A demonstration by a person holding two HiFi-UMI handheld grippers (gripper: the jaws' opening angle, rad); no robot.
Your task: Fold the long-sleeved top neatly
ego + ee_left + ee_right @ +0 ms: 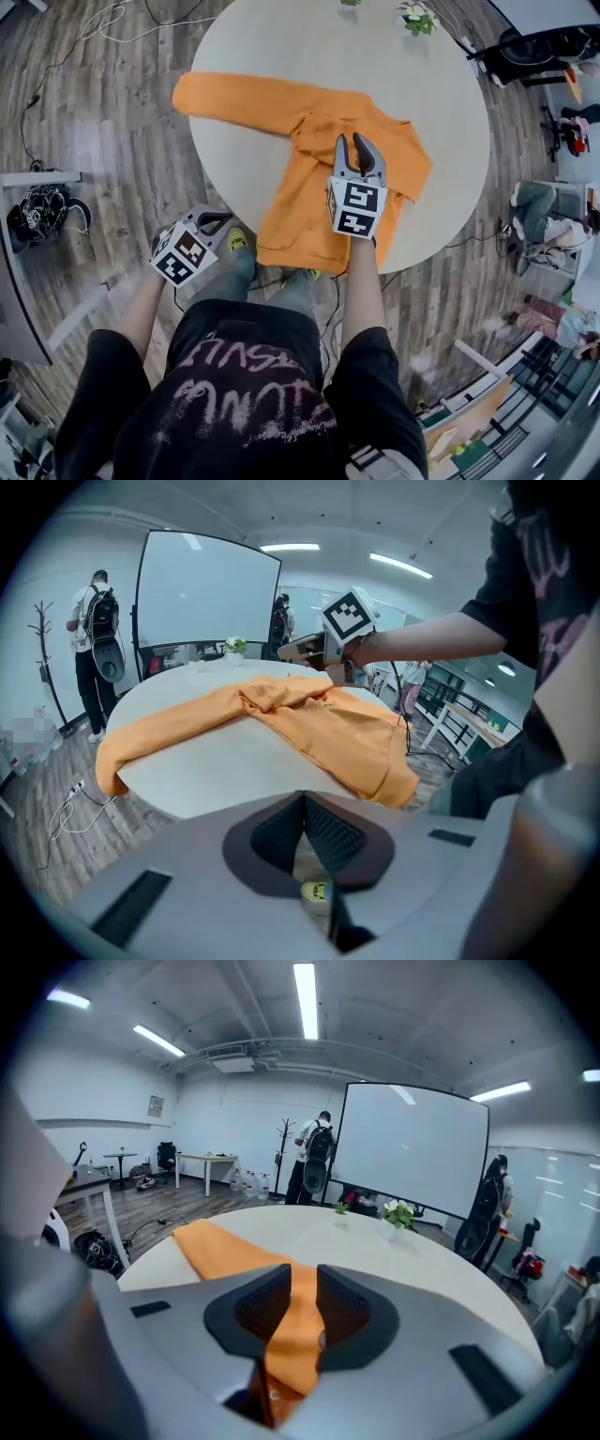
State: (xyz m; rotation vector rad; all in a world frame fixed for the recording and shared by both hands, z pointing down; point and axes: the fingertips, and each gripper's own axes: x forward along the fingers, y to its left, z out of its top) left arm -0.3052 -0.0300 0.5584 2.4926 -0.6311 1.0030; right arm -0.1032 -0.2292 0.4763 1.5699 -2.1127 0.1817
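An orange long-sleeved top (pixel 300 211) lies on the round white table (pixel 281 47). One sleeve (pixel 244 98) stretches out to the left, and the hem hangs over the near edge. The body is bunched near the middle. My right gripper (pixel 359 150) hovers over the top's body, its jaws a little apart; in the right gripper view (pixel 302 1274) the orange cloth (pixel 220 1246) shows through the gap, not pinched. My left gripper (pixel 217 221) is off the table's near left edge, shut and empty. In the left gripper view (pixel 302 801) the top (pixel 319 724) lies ahead of it.
Two small potted plants (pixel 417 17) stand at the table's far edge. Cables run over the wooden floor (pixel 112 122). A black bag (pixel 37 211) lies at the left by a desk. People and a white screen (pixel 206 592) are beyond the table.
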